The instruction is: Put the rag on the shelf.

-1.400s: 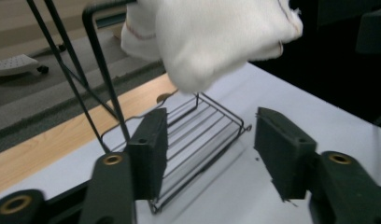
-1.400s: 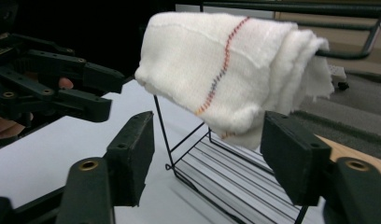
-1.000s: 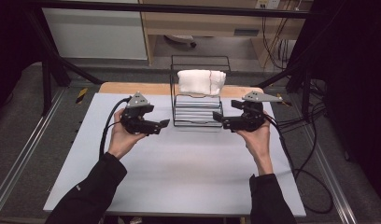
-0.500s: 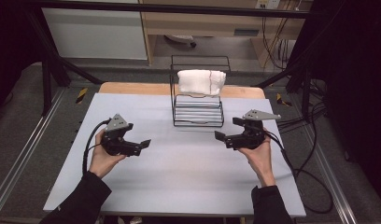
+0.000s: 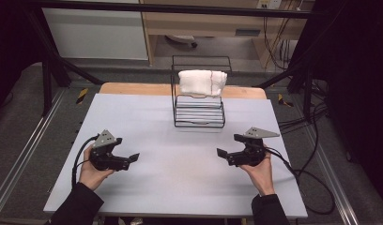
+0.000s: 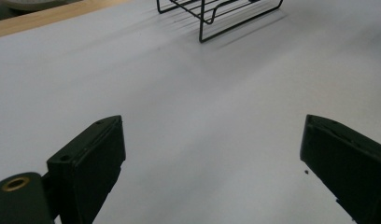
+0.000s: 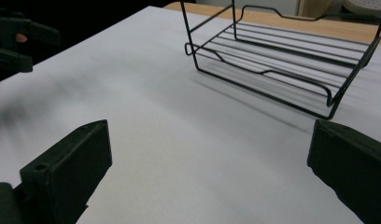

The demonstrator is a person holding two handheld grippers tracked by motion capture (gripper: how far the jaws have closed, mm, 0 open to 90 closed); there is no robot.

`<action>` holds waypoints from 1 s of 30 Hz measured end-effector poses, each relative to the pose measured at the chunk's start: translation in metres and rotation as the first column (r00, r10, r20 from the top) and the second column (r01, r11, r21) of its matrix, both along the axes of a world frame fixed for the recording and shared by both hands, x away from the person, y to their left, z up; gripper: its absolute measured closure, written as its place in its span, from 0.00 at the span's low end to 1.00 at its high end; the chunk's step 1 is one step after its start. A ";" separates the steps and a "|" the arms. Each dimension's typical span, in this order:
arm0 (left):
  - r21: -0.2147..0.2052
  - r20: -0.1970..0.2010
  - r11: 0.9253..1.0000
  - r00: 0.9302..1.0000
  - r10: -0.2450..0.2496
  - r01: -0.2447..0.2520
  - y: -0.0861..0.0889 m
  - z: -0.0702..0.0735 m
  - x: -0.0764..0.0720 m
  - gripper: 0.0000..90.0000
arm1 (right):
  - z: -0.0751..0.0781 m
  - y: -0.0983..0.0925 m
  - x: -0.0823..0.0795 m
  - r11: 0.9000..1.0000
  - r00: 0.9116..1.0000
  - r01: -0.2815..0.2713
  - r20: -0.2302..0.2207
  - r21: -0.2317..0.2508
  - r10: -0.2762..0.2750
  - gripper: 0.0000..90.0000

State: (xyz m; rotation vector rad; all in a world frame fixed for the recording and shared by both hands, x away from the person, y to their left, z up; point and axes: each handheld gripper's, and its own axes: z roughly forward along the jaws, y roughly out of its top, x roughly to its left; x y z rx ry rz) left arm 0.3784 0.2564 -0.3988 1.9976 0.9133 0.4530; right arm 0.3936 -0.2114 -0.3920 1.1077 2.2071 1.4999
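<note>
On the pale grey matte table (image 5: 180, 140), a black wire rack (image 5: 199, 110) stands toward the far edge, centred. Its frame is thin bent rod, with a floor of parallel straight wires and upright loops at the back. A white towel (image 5: 202, 82), soft and nubbly, folded into a thick rounded bundle, rests on the rack's upper tier. Beyond the grey top a strip of light wood (image 5: 133, 88) shows.

Left gripper (image 5: 131, 159): held in the left hand (image 5: 93, 171) over the near-left part of the table, well apart from the rack. Jaws are flat black rectangular blocks with a dull finish, standing wide apart with nothing but bare table between them; they have just been opening. A grey three-cornered plate sits on top, and a black cable loops off behind.

Right gripper (image 5: 223, 153): held in the right hand (image 5: 260, 171) over the near-right part of the table, pointing inward toward the left gripper. Jaws likewise spread wide and empty, having just been opening. In the right gripper view the rack's lower tier lies ahead, its rods smooth, glossy and kinked at the front rail.
</note>
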 end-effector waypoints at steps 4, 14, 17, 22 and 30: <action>0.005 0.006 1.000 1.000 0.004 -0.004 0.008 -0.006 -0.007 0.07 | -0.012 -0.005 -0.007 1.000 1.000 -0.005 -0.007 -0.013 0.005 0.00; -0.001 -0.022 1.000 1.000 0.007 -0.007 0.026 -0.027 -0.019 0.07 | -0.037 -0.024 -0.020 0.999 0.999 -0.015 -0.049 -0.036 0.013 0.00; -0.007 -0.023 1.000 1.000 0.011 -0.011 0.029 -0.031 -0.021 0.07 | -0.043 -0.029 -0.023 0.999 0.998 -0.019 -0.065 -0.036 0.017 0.00; -0.002 -0.030 1.000 1.000 0.009 -0.009 0.031 -0.038 -0.022 0.08 | -0.051 -0.035 -0.029 0.999 0.996 -0.021 -0.086 -0.048 0.017 0.00; 0.001 -0.041 1.000 0.999 0.009 -0.009 0.032 -0.041 -0.024 0.08 | -0.057 -0.037 -0.029 0.997 0.993 -0.024 -0.117 -0.075 0.015 0.00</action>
